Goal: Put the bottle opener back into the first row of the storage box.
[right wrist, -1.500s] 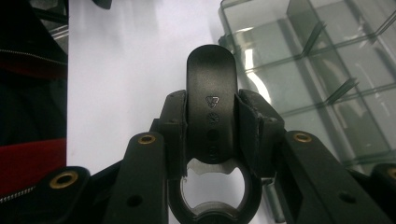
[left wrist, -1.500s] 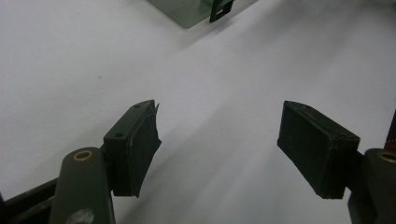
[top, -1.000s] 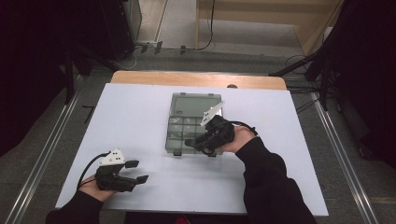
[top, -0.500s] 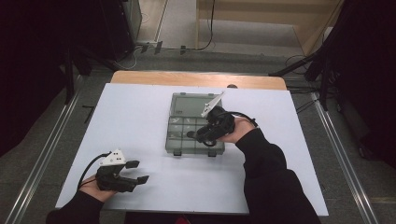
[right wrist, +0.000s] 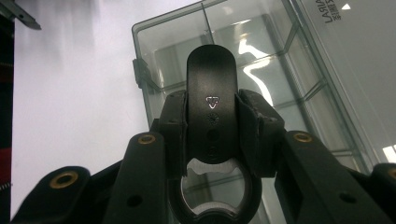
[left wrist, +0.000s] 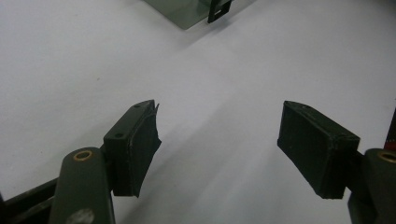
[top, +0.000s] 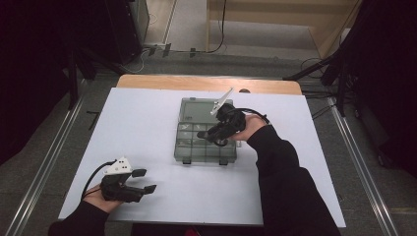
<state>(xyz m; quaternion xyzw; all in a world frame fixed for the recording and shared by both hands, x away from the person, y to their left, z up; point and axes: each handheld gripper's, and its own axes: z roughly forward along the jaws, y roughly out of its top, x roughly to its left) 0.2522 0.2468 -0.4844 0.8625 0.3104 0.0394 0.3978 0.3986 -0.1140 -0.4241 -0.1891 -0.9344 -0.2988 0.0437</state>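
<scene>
Currently, findings as follows.
Right gripper (top: 209, 132): my jaws pinch a black bottle opener (right wrist: 211, 109) by its flat handle, ring end toward my palm.
Opener position: held in the air over the clear compartment box (top: 196, 110), above its near cells.
Box: lid looks open, sitting mid-desk (top: 147, 113); compartments appear empty as far as I can tell.
Left gripper (top: 145, 181): jaws spread, nothing between them, resting low near the desk's front left corner.
Progress: pickup is done; in my judgement, setting the opener into a cell and releasing remain.
Change: a second ago my right hand sat nearer the box's front edge; it has since travelled farther over the box. Left hand unchanged.
</scene>
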